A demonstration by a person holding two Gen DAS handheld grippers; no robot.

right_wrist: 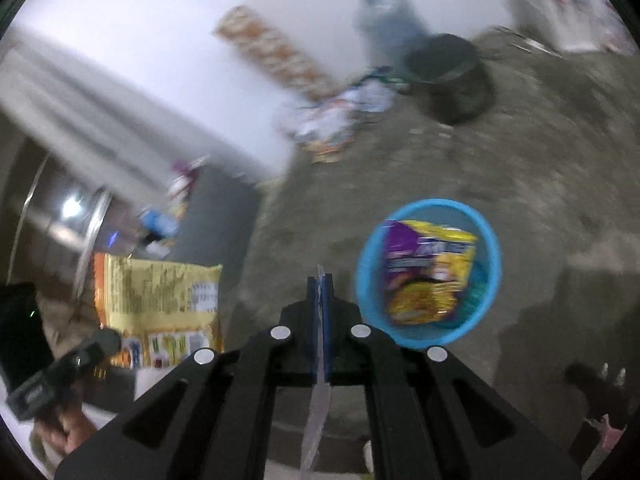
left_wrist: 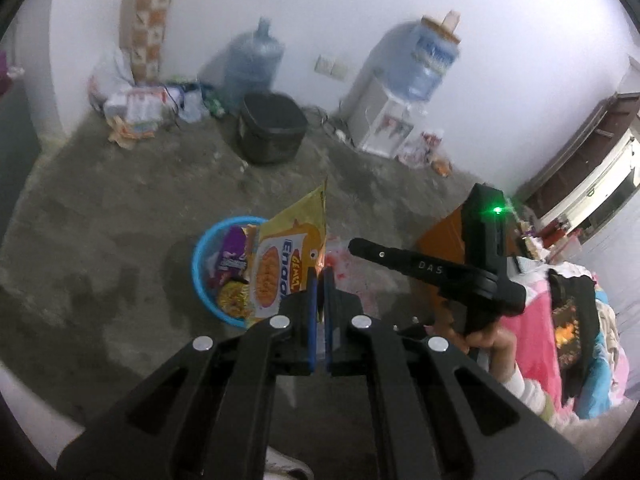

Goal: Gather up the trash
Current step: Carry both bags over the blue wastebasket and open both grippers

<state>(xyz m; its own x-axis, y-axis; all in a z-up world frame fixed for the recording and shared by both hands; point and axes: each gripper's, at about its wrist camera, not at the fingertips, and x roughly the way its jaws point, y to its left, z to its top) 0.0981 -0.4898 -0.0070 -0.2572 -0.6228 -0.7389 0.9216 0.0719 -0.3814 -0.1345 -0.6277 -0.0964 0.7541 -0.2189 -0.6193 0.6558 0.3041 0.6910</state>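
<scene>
The left gripper [left_wrist: 320, 276] fills the lower part of the left wrist view, its two blue pads pressed together on the lower edge of a yellow noodle wrapper [left_wrist: 286, 256]. The wrapper stands upright from the jaws and leans slightly to the left of them. Behind and left of the wrapper, a blue basket [left_wrist: 204, 280] sits on the grey concrete floor [left_wrist: 100, 240]. The basket holds a purple and yellow packet [left_wrist: 232, 260].

In the right wrist view, the right gripper [right_wrist: 319, 280] is clamped on a thin clear plastic strip [right_wrist: 318, 412], seen edge-on. The strip runs between the pads and trails back toward the camera. The blue basket [right_wrist: 366, 280] lies just right of the fingertips, with the purple and yellow packet [right_wrist: 424, 272] inside. The yellow noodle wrapper [right_wrist: 160, 304] appears at the left of this view, well apart from the basket, with its printed back side facing the camera.

Farther back on the floor stands a dark bin [left_wrist: 272, 128], near two large water bottles [left_wrist: 254, 60] and a white dispenser [left_wrist: 380, 124] along the wall. A pile of wrappers [left_wrist: 136, 112] lies left of the bin.
</scene>
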